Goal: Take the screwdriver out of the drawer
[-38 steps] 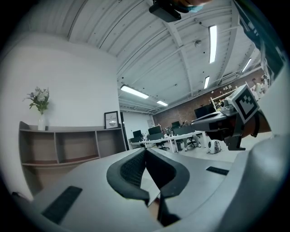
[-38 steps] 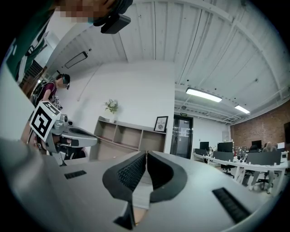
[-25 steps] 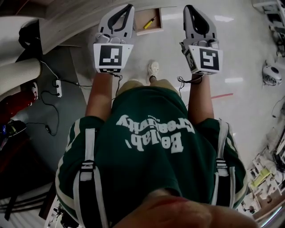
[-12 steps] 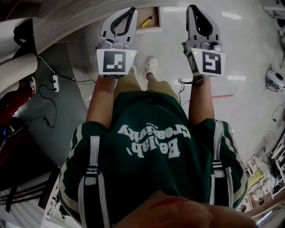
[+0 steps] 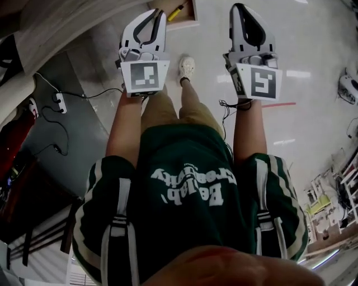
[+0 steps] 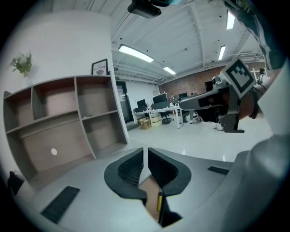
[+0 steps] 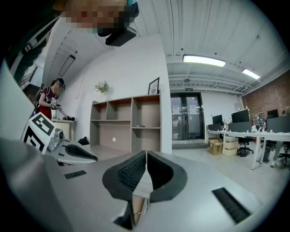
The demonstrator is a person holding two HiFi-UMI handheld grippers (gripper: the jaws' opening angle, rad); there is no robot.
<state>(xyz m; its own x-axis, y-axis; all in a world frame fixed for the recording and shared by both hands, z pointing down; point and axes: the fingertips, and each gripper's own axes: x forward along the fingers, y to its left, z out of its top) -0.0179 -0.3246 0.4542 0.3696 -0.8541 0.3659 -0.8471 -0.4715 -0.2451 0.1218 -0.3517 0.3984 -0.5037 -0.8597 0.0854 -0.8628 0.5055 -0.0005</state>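
— How are the fingers [image 6: 128,168] of the left gripper [image 6: 146,150] held?

— A thin gap is seen between them, and it is being widened. Nothing is caught in it.

— And the right gripper [image 7: 146,154]?

— Its fingers [image 7: 130,172] are pressed together, and nothing is held there either.

— Where is the screwdriver [image 5: 178,9] found?

— It is seen lying in the open drawer [image 5: 184,24], untouched. From the head view the drawer is placed just past the tip of the left gripper, between the two grippers. In the left gripper view the yellow handle is glimpsed low down, beneath the fingers.

— What is seen further out?

— Both grippers are held out ahead of the person, side by side and well apart, over a glossy floor [image 5: 313,50]. A shoe [image 5: 187,67] is seen on it between them. An open shelf unit [image 6: 68,122] is seen against the wall beyond the left gripper.
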